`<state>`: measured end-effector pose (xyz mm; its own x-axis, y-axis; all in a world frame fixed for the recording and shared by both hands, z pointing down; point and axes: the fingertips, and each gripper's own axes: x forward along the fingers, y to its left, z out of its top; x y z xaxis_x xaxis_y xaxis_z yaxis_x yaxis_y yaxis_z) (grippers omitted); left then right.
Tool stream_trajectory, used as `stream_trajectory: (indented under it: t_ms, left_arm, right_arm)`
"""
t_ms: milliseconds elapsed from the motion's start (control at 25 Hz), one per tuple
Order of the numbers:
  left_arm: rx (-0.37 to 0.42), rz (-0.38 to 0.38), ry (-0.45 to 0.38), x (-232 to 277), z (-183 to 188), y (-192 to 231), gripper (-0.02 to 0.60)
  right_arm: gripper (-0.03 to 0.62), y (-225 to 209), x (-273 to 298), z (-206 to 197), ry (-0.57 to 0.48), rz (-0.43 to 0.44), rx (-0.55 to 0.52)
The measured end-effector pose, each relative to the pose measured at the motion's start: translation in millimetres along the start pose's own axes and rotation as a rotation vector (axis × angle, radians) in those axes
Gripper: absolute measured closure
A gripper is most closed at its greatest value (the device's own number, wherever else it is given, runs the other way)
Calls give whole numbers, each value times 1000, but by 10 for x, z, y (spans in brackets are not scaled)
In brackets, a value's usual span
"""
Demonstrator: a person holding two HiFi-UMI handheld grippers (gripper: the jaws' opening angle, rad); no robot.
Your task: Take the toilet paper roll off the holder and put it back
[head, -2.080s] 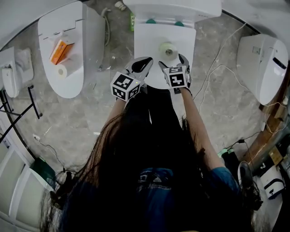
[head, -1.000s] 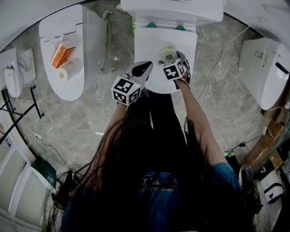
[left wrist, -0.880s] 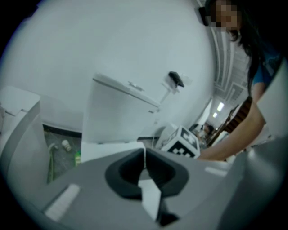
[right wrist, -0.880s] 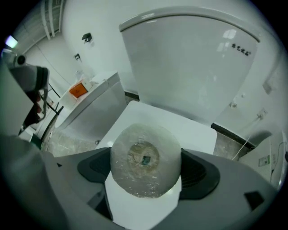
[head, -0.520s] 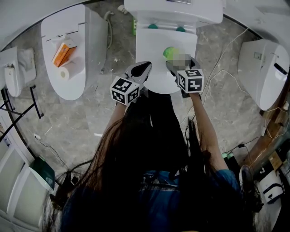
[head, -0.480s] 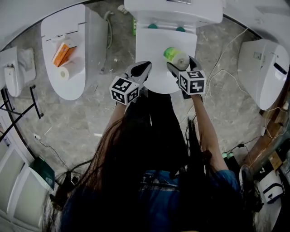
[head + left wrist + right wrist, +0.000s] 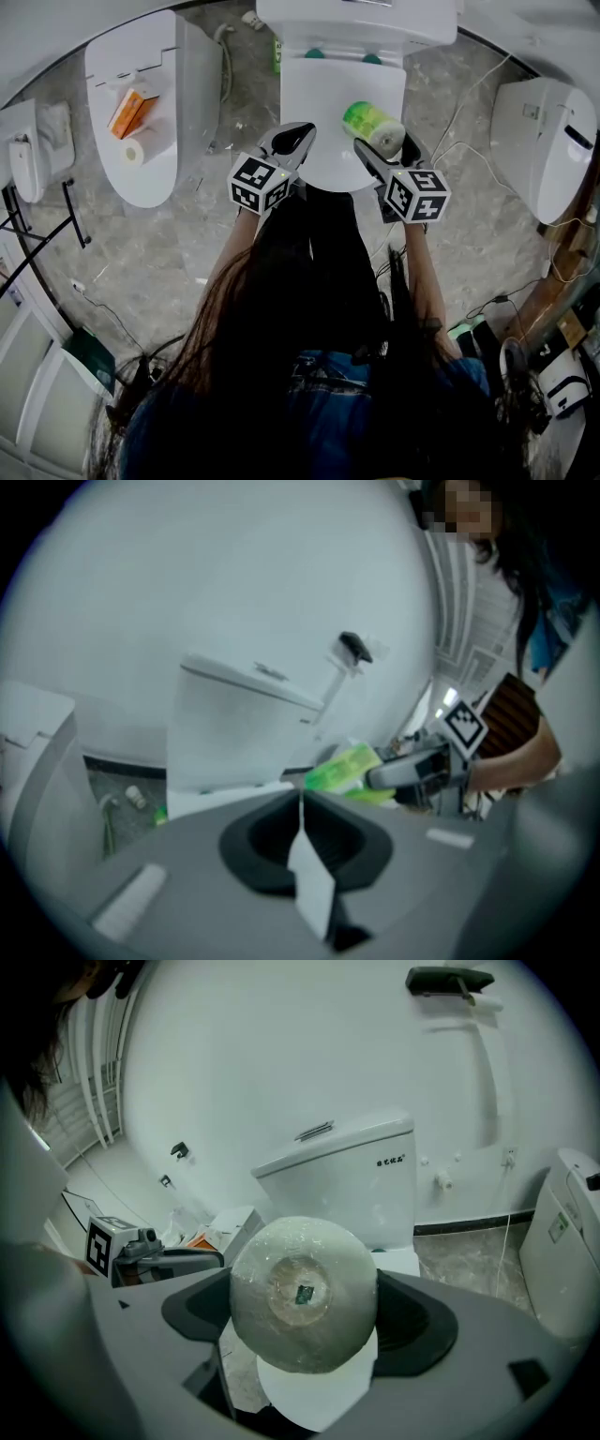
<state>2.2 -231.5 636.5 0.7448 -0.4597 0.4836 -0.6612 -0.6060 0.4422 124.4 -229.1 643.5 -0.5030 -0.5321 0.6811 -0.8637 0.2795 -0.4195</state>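
My right gripper (image 7: 385, 143) is shut on a toilet paper roll in green wrapping (image 7: 370, 122), held in the air over the right side of the white toilet's closed lid (image 7: 323, 89). In the right gripper view the roll's round end (image 7: 302, 1295) fills the space between the jaws. The black wall holder (image 7: 448, 979) sits high above the tank (image 7: 347, 1180) and shows bare in the left gripper view too, as the holder (image 7: 354, 647). My left gripper (image 7: 292, 141) is shut and holds nothing, hovering over the lid's front left; from it the roll (image 7: 342, 766) appears to the right.
A second toilet (image 7: 141, 159) at the left carries an orange box (image 7: 127, 105) and another paper roll (image 7: 128, 147). A third toilet (image 7: 544, 131) stands at the right. Cables (image 7: 450, 141) run over the marble floor to the right of the middle toilet.
The right gripper closed on the roll as it stood on the lid, lifted it, tipped it on its side and drew it right and toward me. The left gripper barely moved.
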Motion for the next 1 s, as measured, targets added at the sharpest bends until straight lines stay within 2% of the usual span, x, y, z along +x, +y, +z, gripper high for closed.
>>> stream_trajectory:
  t_ms: [120, 320, 720, 840, 1000]
  left_arm:
    - [20, -8, 16, 0, -12, -21, 586]
    - [-16, 6, -25, -20, 11, -12, 586]
    - [-32, -8, -28, 1, -16, -75, 586]
    - [-34, -5, -20, 0, -47, -56, 586]
    - [-37, 0, -14, -6, -74, -53, 586]
  right_arm:
    - [155, 32, 35, -3, -4, -1, 9]
    - [155, 51, 99, -47, 16, -4, -5]
    - [155, -130, 345, -271, 91, -59, -2]
    - [155, -211, 577, -345, 142, -87, -59]
    - [155, -284, 927, -450, 227, -114, -221]
